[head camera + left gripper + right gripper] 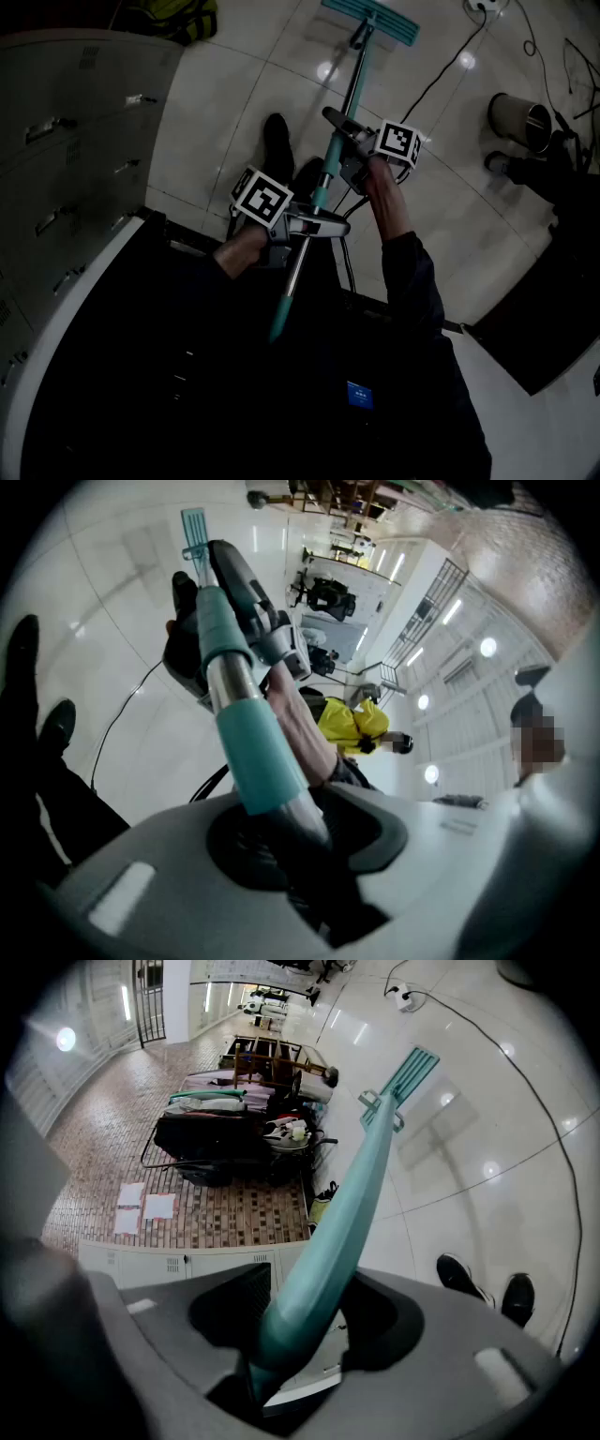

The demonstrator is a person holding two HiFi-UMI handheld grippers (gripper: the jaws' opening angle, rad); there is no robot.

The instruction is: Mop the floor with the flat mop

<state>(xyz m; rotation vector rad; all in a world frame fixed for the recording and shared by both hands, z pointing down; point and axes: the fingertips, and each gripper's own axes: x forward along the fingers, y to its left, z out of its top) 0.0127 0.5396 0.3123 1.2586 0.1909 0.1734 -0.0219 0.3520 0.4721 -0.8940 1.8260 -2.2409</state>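
The flat mop has a teal and silver handle (330, 169) that runs up to a teal flat head (370, 19) resting on the pale tiled floor (441, 197). My left gripper (302, 225) is shut on the silver lower part of the handle (246, 724). My right gripper (349, 152) is shut higher up, on the teal part (342, 1222). In the left gripper view the right gripper (255, 607) shows further along the handle, with the mop head (194, 532) beyond. In the right gripper view the mop head (410, 1072) lies on the floor ahead.
A grey drawer cabinet (66, 141) stands at the left. A black cable (450, 70) crosses the floor towards a metal bin (517, 120) at the right. My shoe (277, 141) is beside the handle. A loaded cart (234, 1138) stands by the brick paving.
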